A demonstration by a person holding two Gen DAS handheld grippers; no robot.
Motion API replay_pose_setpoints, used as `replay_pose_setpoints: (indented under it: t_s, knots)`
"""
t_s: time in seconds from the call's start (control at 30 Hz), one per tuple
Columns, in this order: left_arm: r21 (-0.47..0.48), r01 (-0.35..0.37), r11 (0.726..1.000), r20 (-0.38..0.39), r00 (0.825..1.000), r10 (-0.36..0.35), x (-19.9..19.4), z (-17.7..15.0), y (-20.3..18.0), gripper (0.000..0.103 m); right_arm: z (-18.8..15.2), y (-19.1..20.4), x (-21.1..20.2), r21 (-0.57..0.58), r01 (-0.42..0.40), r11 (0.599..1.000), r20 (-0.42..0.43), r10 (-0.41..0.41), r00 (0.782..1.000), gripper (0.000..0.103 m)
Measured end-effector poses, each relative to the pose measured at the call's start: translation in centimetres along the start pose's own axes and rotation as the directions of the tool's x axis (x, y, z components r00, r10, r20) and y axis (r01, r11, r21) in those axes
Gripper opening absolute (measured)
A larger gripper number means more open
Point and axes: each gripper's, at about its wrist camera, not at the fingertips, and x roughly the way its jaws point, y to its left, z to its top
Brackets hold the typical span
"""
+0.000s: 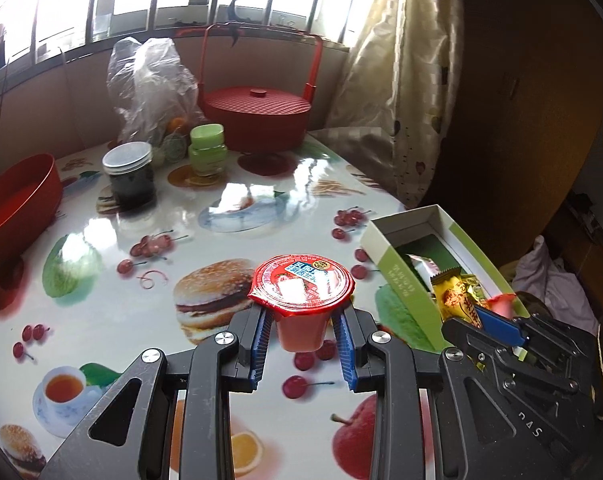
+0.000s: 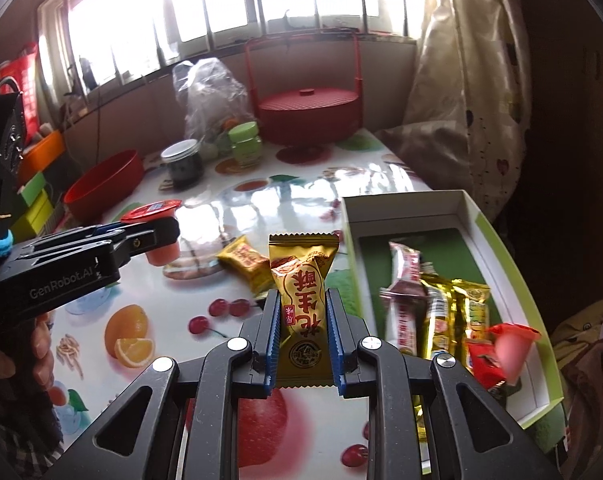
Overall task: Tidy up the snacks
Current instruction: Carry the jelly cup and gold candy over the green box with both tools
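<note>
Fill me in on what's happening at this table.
A person is sorting snacks with a handheld tool in each hand. The left tool is shut on a red jelly cup, held above the table. The right tool is shut on a gold wrapped candy. To the right sits an open green-and-white box already holding several wrapped snacks and another red jelly cup. One more gold candy lies loose on the table.

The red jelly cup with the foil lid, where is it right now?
In the left wrist view the red jelly cup sits centre frame, clamped between the left gripper fingers above the printed tablecloth, left of the open snack box.
</note>
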Motion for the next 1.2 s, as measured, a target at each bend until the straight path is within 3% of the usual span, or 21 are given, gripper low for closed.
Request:
replay_pose_setpoints:
  t_s: [0.73,1.2]
  knots:
    - [0.098,0.117,0.988,-0.024,0.993,-0.115,1.7,1.0,-6.9,0.031,-1.5,-6.6,-2.9,0.11,0.11,0.988,0.02,-0.113,0.993,0.02]
    - [0.123,0.19,0.974,-0.095,0.979,-0.179,4.5,0.6,-10.5,0.031,-3.5,-10.7,-3.8,0.175,0.202,0.964,-0.017,-0.202,0.979,0.02]
